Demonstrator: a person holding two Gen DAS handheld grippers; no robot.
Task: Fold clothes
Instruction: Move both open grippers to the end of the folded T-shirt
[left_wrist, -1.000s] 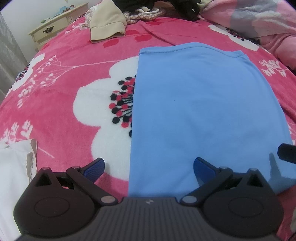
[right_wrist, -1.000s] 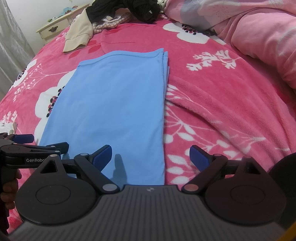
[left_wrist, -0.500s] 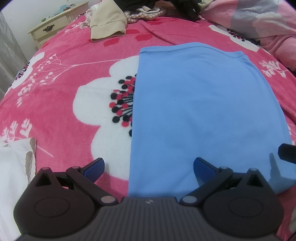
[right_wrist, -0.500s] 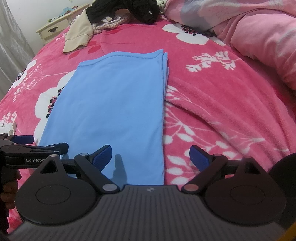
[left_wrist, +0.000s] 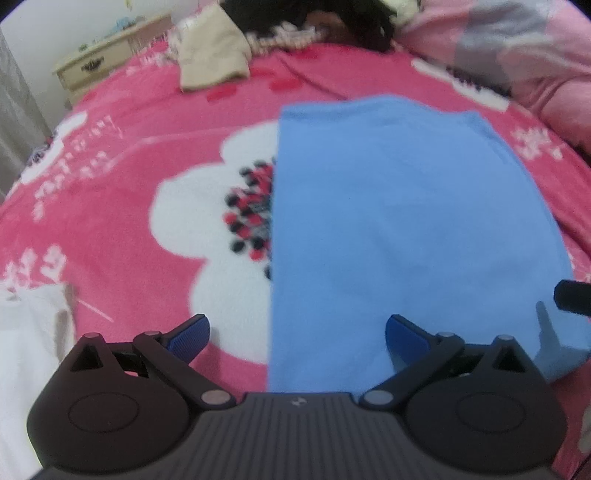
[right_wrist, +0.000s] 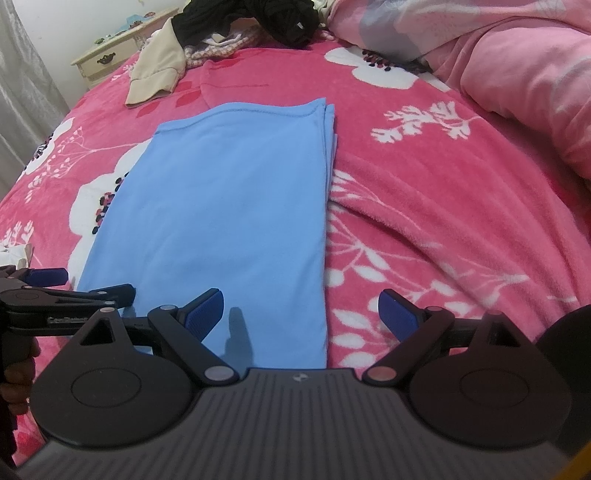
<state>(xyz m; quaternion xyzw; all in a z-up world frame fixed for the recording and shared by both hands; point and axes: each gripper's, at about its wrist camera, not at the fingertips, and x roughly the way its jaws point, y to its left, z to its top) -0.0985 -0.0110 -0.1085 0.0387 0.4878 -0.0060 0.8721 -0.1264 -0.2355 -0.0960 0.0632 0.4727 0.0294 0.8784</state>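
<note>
A light blue garment (left_wrist: 406, 229) lies folded into a long flat rectangle on the pink flowered blanket (left_wrist: 110, 155). My left gripper (left_wrist: 297, 334) hovers open over its near left corner, one finger over the blanket and the other over the cloth. In the right wrist view the same blue garment (right_wrist: 229, 206) runs away from me. My right gripper (right_wrist: 303, 312) stands open astride its near right edge with nothing between the fingers. The left gripper (right_wrist: 79, 284) shows at the left, held by a hand (right_wrist: 18, 369).
A beige garment (right_wrist: 159, 74) and a heap of black clothes (right_wrist: 258, 18) lie at the far end of the bed. A pink quilt (right_wrist: 517, 74) is bunched at the right. A white cloth (left_wrist: 26, 350) lies near left; a cream nightstand (right_wrist: 110, 59) stands beyond.
The left wrist picture has turned blurry and the scene sits slightly lower in it. The blue garment and the right gripper are where they were.
</note>
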